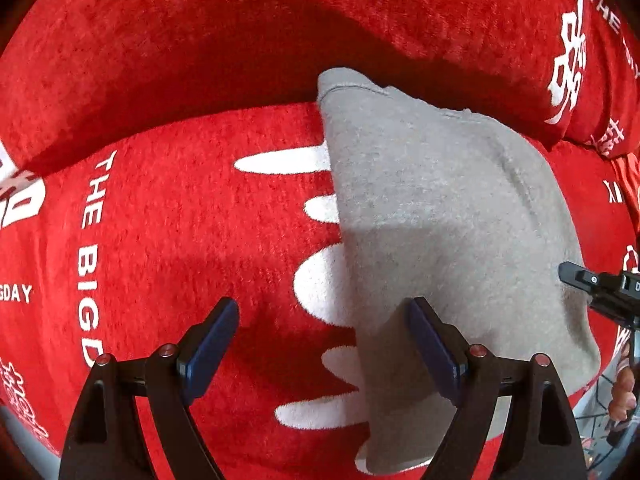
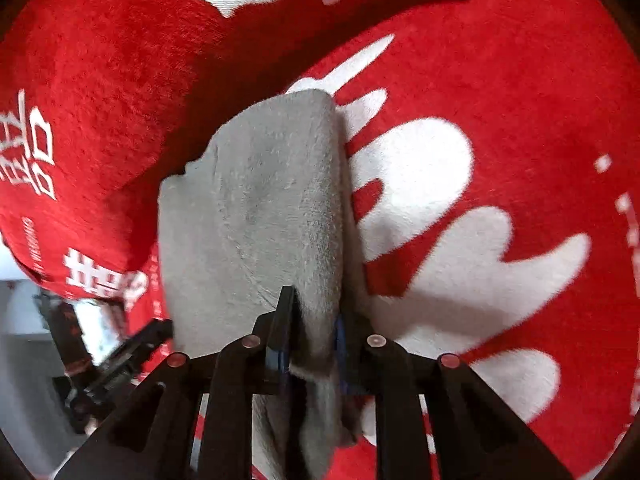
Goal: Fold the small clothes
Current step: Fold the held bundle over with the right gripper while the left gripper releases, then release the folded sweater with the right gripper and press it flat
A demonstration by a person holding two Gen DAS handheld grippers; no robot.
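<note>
Fold underway | right tool (image 2: 312,332) pinches grey cloth (image 2: 256,216) edge | left tool (image 1: 324,344) gapes empty | red blanket (image 1: 160,240) beneath | flattening remains

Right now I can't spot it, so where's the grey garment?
The grey garment lies on the red printed cover, its near edge pinched in the right claw; the open left claw straddles its left edge.

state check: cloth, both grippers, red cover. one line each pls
Grey fleece garment: partly folded, one end lifted off the surface, the rest lying on the cover.
Left gripper: jaws wide open, nothing between them; one finger over the garment's edge.
Right gripper: jaws shut on the garment's near end.
Red plush cover with white lettering: spread flat under the garment, bunched in a ridge behind it.
</note>
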